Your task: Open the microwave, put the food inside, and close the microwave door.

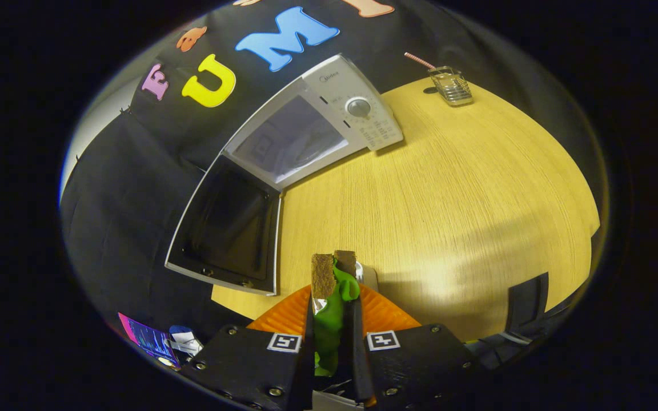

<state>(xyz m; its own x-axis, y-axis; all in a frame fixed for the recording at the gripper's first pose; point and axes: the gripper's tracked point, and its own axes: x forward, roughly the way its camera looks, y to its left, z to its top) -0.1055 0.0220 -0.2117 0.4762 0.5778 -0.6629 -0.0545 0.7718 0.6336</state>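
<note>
Pale wood-grain bench (466,188) spreads beyond the fingers. Well ahead, the white boxy microwave (329,114) stands with its dark-windowed door (229,228) swung open, nothing visible in the cavity. An orange ridged plate (386,314) lies under the fingers (333,274), which pinch a soft green toy vegetable (332,319). It looks light, squashy; a mid-body grip suits.
</note>
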